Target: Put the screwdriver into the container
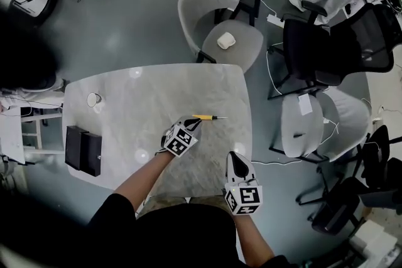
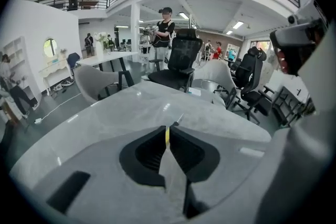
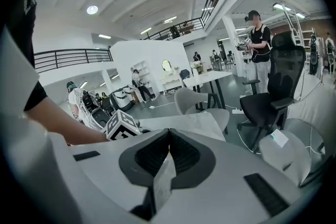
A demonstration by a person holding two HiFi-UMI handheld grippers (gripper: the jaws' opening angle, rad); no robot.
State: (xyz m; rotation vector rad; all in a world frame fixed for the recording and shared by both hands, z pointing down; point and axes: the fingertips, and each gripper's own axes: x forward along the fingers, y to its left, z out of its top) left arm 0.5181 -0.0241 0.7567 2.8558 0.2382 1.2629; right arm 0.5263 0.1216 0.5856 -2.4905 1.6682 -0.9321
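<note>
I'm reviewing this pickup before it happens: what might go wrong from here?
The left gripper is right at the screwdriver with its jaws together, so it may nudge it away instead of grasping. The black container lies well to the left, so a weak grip could drop the tool on the way.

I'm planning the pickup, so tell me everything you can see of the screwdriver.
The screwdriver is small, with a yellow handle and a thin dark shaft. It lies flat on the grey marbled table. Its handle is toward the left gripper and its shaft points right in the head view. The gripper's shut tips sit at the handle's end; whether they touch it cannot be told. Nothing else touches it.
</note>
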